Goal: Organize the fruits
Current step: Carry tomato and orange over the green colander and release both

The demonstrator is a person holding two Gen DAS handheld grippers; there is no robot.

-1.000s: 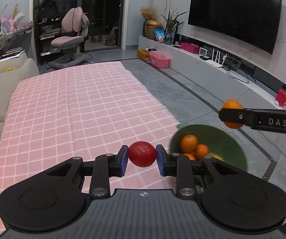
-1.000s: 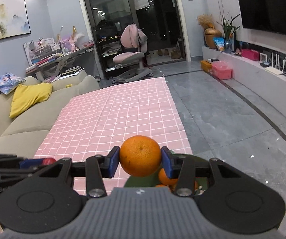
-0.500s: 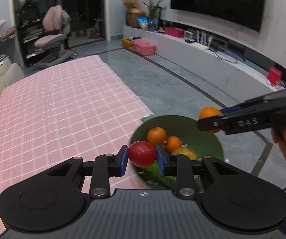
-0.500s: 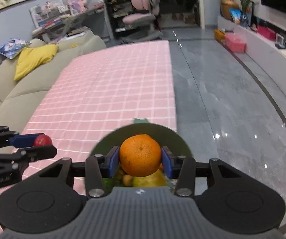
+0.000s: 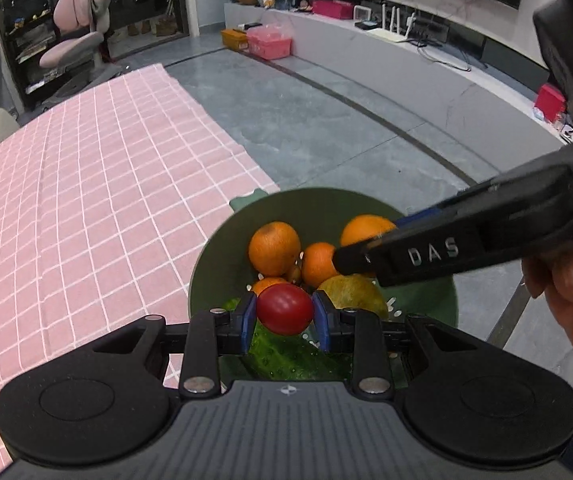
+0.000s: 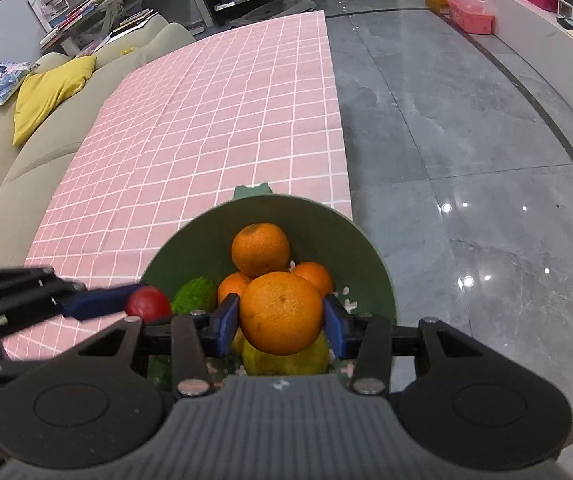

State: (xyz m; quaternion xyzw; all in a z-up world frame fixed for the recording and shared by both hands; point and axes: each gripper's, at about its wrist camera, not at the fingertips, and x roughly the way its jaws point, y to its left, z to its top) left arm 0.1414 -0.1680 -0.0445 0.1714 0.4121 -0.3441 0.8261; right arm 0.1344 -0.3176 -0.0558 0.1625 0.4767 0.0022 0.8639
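- Left wrist view: a red tomato [image 5: 284, 309] is pinched between the blue pads of the left gripper [image 5: 284, 312], just above the near side of the green bowl [image 5: 328, 204].
- The right gripper [image 6: 281, 314] is clamped on a big orange [image 6: 281, 313], which is held over the middle of the same bowl.
- The bowl is seen at the near corner of the pink checked cloth [image 6: 214, 128], close to the edge, with grey floor [image 6: 466, 128] beside it.
- Both fruits look ready to be dropped in, so the job seems nearly done for these two.
- What could go wrong:
  - The bowl is already piled up. If the big orange is let go on top of the pile, it could roll off, hop over the rim and fall to the floor.
  - The two grippers are very close over one bowl. If both are lowered together, they could be bumped and a fruit knocked loose.
  - The tomato looks soft. It could be split if squeezed harder or dropped from high up.
  - The bowl could be pushed off the corner if its rim is hit.
- Counted:
  - Two grippers, one bowl, one tomato.
  - Four oranges: one held, three in the bowl.
  - One bumpy green cucumber [image 5: 286, 358] and one yellow-green fruit [image 5: 352, 292] are also in the bowl.
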